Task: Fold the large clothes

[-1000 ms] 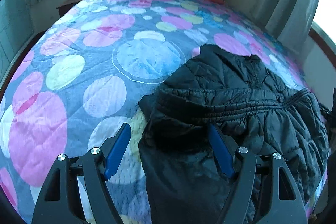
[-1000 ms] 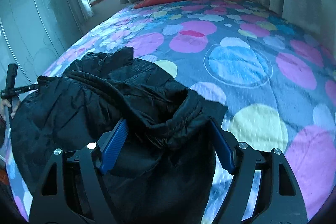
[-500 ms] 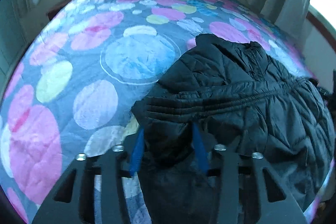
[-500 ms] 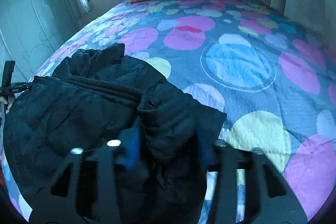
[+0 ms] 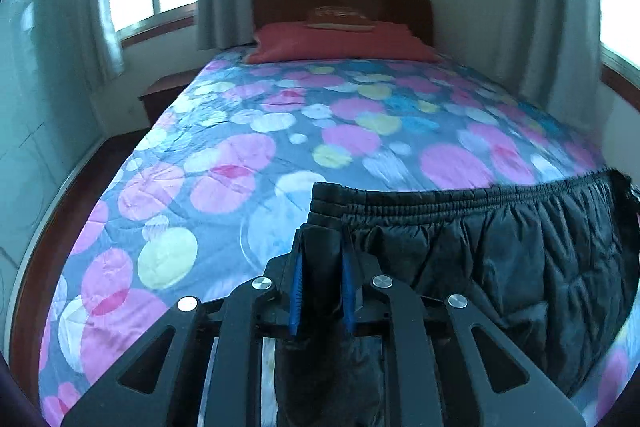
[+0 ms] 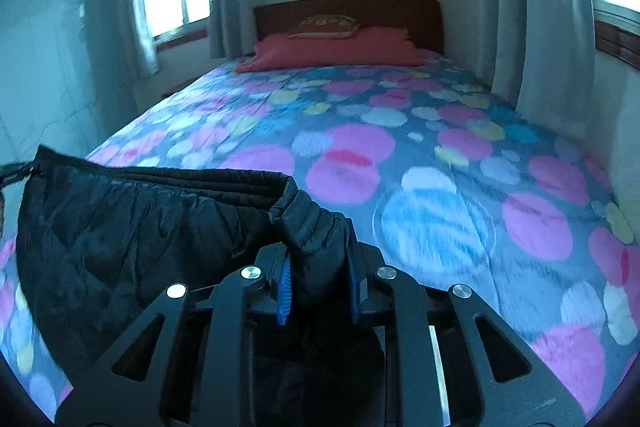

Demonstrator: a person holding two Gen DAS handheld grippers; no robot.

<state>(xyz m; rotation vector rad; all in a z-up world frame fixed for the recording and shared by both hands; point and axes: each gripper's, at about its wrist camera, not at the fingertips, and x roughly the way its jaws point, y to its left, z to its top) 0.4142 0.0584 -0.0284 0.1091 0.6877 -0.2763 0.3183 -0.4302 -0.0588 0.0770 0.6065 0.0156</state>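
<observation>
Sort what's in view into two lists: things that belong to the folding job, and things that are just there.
Part of the job:
- black quilted jacket, held up by its elastic hem
- left gripper, shut on the hem
- right gripper, shut on the hem
- bed with circle-patterned bedspread, the work surface

Just there:
- red pillow
- wooden headboard
- curtains
- nightstand

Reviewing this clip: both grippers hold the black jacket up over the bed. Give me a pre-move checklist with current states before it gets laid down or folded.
1. Left gripper shut on the black jacket: ok.
2. Right gripper shut on its corner: ok.
3. Elastic edge stretched between both grips: ok.
4. Bedspread ahead free of other items: ok.
5. Jacket's lower part hanging free of the bed: cannot tell.
6. Sleeves tucked or loose: cannot tell.
</observation>
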